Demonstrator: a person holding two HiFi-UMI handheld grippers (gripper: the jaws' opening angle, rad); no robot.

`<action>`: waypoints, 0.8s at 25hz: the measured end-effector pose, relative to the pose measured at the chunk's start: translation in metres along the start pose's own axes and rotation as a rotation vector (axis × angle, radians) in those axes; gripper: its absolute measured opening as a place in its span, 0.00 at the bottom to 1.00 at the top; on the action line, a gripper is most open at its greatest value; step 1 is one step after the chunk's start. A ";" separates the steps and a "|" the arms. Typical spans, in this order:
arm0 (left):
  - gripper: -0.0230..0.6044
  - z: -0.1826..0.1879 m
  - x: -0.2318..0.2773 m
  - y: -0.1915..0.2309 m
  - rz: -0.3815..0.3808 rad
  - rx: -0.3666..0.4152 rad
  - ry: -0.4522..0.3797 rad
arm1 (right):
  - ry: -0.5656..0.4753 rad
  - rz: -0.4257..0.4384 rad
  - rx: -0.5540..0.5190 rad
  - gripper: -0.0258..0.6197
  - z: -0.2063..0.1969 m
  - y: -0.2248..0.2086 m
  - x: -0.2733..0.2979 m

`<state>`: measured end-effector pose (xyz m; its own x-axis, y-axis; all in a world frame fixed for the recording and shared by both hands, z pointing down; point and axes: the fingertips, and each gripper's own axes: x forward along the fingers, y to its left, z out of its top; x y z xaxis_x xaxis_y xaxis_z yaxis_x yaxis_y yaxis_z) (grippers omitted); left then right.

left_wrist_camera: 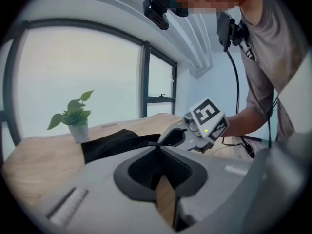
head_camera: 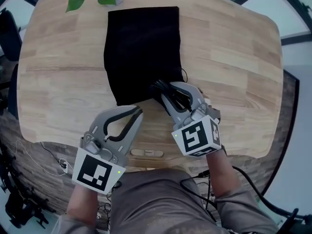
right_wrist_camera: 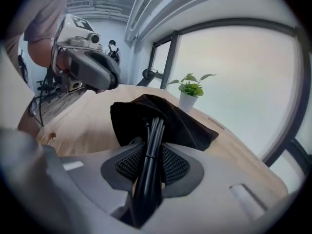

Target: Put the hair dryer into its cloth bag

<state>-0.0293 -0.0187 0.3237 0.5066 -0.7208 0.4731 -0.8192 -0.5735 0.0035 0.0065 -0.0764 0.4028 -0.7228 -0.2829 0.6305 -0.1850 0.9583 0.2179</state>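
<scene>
We clamp the bundled black cord (right_wrist_camera: 151, 147) in the right gripper (head_camera: 170, 90) at the mouth of the cloth bag (head_camera: 141, 48), which lies flat on the table (head_camera: 234, 57). The left gripper (head_camera: 138, 113) is closed on nothing. Cord and bag are limp and light, so we grip the whole bundle. The hair dryer body is hidden, probably inside the bag.

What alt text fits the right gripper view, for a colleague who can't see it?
The right gripper is clamped on a bundle of black cord that runs into a black cloth bag on a wooden table. Behind the bag a potted plant stands by a window; the left gripper hangs at upper left.
</scene>
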 end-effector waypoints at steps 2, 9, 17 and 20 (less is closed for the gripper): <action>0.15 -0.002 -0.002 0.016 0.082 0.003 -0.007 | -0.019 0.037 -0.036 0.23 0.003 0.007 -0.002; 0.41 -0.010 0.009 0.039 0.192 0.019 0.026 | -0.044 0.014 -0.002 0.23 0.003 0.001 -0.008; 0.20 -0.039 0.036 0.048 0.261 0.039 0.175 | -0.097 0.020 -0.031 0.23 0.009 0.005 -0.017; 0.09 -0.036 0.038 0.045 0.239 0.050 0.179 | -0.095 0.035 -0.056 0.23 0.009 0.007 -0.018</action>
<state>-0.0570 -0.0577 0.3734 0.2417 -0.7600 0.6033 -0.8929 -0.4177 -0.1684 0.0120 -0.0639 0.3863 -0.7886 -0.2419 0.5653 -0.1231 0.9629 0.2403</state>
